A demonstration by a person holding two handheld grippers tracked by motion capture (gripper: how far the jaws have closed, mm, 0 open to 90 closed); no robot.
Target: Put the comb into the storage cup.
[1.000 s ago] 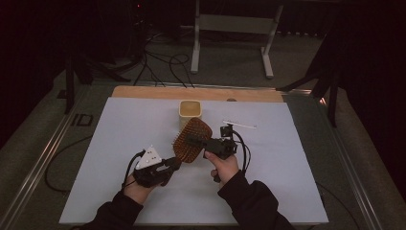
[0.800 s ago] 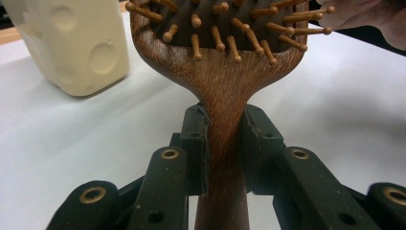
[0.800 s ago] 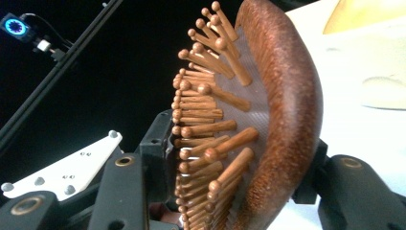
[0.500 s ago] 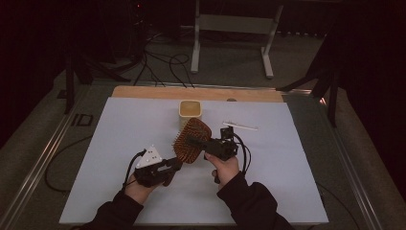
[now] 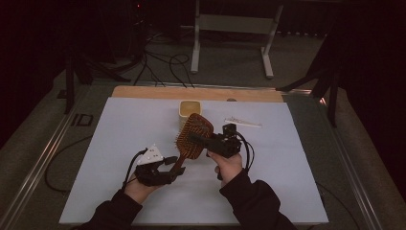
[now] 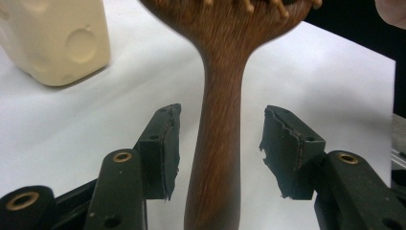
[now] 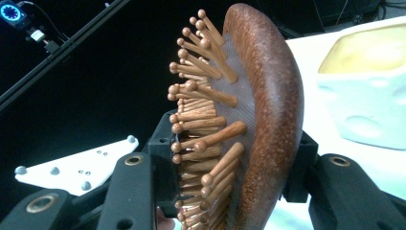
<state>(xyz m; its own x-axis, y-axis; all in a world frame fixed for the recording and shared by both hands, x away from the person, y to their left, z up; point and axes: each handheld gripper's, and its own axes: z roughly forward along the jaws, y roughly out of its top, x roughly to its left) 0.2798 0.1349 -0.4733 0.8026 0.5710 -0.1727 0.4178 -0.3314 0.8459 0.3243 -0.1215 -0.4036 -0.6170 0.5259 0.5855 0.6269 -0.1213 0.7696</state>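
One wooden hairbrush (image 5: 194, 135), one cream tub (image 5: 190, 109) – right gripper (image 5: 201, 140) clamps brush head, left gripper (image 6: 218, 143) wide apart around handle – handle end cropped.

In the left gripper view, the hairbrush (image 6: 221, 96) is cut by the top edge at 12 o'clock, so most of its head is lost, and its handle end leaves at 6 o'clock. The cream container (image 6: 52, 38) is cut at 10 o'clock. In the right gripper view, the jaws cover the lower part of the brush head.
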